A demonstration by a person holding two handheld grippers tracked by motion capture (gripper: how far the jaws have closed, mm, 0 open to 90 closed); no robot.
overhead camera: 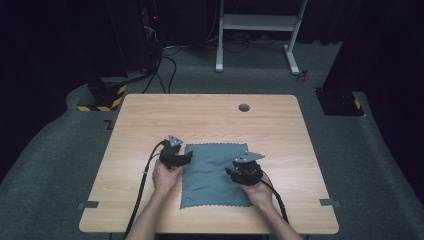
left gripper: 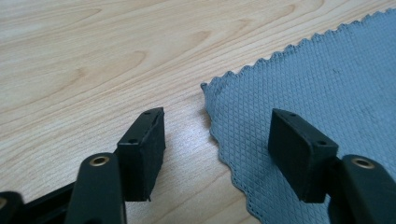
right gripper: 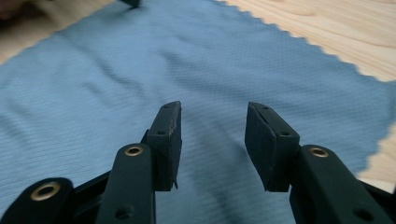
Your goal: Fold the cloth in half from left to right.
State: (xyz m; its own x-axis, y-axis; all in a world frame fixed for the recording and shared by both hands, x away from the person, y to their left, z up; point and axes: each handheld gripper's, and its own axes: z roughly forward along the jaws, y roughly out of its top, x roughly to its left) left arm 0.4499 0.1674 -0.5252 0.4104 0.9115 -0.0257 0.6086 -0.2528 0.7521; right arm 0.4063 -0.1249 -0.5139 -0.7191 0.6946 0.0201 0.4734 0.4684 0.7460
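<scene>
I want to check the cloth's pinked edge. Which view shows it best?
The left gripper view: the grey cloth's zigzag edge and corner lie sharp between the open jaws. The right gripper view shows its far edge, blurred; the high view shows the whole cloth, too small for edge detail.

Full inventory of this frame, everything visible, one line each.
cloth: 1, grey-blue, zigzag edge, flat on the near half of the table
table: 1, light wood, centre of the high view
grommet: 1, grey, round, in the tabletop near its far edge
white frame: 1, on the floor beyond the table
striped blocks: yellow-black, floor, far left
tape pieces: 2, grey, floor by the table's near corners
left gripper: 1, black, open, straddling the cloth's corner edge
right gripper: 1, black, open, over the cloth
hands: 2, one on each gripper
</scene>
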